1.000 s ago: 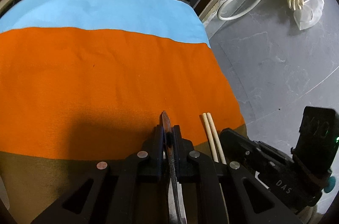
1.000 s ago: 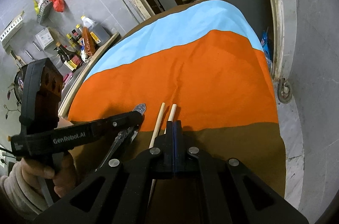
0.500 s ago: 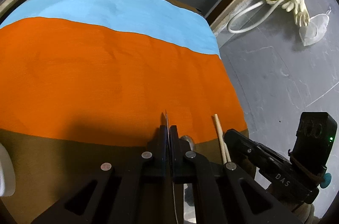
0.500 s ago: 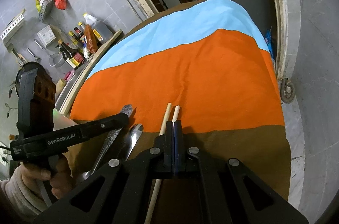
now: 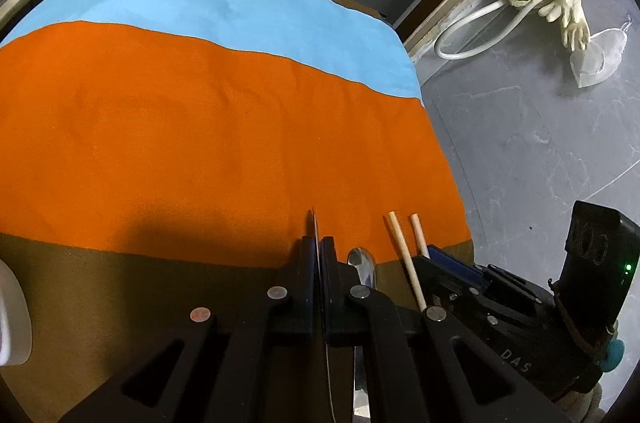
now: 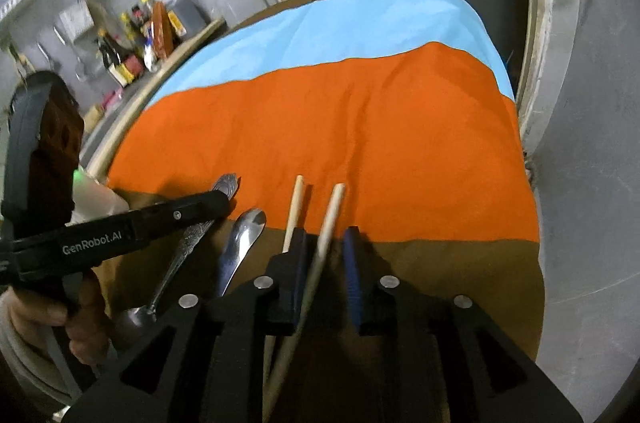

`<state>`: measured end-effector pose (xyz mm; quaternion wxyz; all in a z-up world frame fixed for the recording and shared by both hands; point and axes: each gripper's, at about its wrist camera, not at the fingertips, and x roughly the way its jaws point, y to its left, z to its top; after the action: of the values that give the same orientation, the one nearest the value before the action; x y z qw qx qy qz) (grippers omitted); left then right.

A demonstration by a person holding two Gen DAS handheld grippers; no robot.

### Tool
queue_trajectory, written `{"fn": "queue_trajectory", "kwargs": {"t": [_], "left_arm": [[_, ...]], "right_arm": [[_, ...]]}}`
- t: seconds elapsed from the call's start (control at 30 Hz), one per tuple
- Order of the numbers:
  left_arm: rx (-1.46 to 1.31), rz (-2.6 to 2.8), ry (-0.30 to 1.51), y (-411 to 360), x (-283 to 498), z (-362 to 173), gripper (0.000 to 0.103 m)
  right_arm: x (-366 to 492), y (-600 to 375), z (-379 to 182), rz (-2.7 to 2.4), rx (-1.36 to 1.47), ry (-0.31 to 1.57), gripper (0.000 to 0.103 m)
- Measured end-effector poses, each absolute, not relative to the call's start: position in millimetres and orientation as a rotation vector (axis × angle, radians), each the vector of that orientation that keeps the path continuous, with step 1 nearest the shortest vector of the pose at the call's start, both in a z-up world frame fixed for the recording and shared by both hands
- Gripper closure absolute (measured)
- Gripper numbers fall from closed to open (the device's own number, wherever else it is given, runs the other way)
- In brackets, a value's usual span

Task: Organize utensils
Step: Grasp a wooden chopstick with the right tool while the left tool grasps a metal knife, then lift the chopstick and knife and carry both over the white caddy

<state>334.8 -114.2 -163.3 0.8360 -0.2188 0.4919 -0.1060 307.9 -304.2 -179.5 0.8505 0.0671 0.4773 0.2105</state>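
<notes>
Left wrist view, far left edge: white roll-like object (image 5: 12, 315), only partly in frame, can't tell what it is. Striped cloth (image 5: 200, 127) covers the tabletop, bands blue, orange, brown from far to near.

Left tongs (image 5: 318, 255) closed on an ornate-handled spoon (image 5: 315, 223); seen edge-on here, thin sliver poking past the tips. Right wrist view shows the same left tongs (image 6: 222, 199) from the side, patterned handle end (image 6: 228, 183) sticking out past them over the orange band, bowl (image 6: 134, 317) back toward the holder's hand (image 6: 60, 315), over the brown band.

Just right of it, a plain steel spoon (image 6: 240, 247) lies flat on the cloth across the orange/brown border, free of both tongs; also visible in the left view (image 5: 362, 265).

Next right, two wooden chopsticks: first chopstick (image 6: 294, 211) lies just outside the right tongs' left finger, whether touching I can't tell. Second chopstick (image 6: 326, 227) runs between the fingers. Right tongs (image 6: 324, 243) are parted, a gap on the right of the stick, not clamping it. Both chopstick tips rest over the orange band; left view shows them (image 5: 404, 255) beside the right tongs (image 5: 448, 259).

Far right, left view: grey floor (image 5: 540, 151), white hose (image 5: 472, 27), rubber gloves (image 5: 560, 7).
</notes>
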Motion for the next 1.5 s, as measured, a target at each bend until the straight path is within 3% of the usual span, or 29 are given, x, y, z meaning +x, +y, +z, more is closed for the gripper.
{"fn": "queue_trajectory", "kwargs": {"t": [0.2, 0.3, 0.5, 0.93, 1.5], "left_arm": [[-0.444, -0.236, 1.06, -115.8, 337.5, -164.6, 0.099], [-0.43, -0.24, 1.071, -116.9, 339.0, -163.9, 0.099], [-0.403, -0.26, 1.02, -118.6, 326.3, -150.4, 0.1], [-0.442, -0.269, 0.664, -86.8, 262.2, -71.3, 0.101], [-0.449, -0.287, 0.461, -13.9, 202.0, 25.7, 0.101]], "right_arm": [[311.7, -303.0, -176.9, 0.411, 0.159, 1.025, 0.086], [311.4, -305.2, -177.7, 0.389, 0.18, 1.03, 0.096], [300.1, -318.6, -172.7, 0.375, 0.264, 0.993, 0.099], [245.9, -339.2, -105.5, 0.402, 0.403, 0.694, 0.099], [210.3, -266.2, 3.8, 0.493, 0.4, 0.341, 0.099]]}}
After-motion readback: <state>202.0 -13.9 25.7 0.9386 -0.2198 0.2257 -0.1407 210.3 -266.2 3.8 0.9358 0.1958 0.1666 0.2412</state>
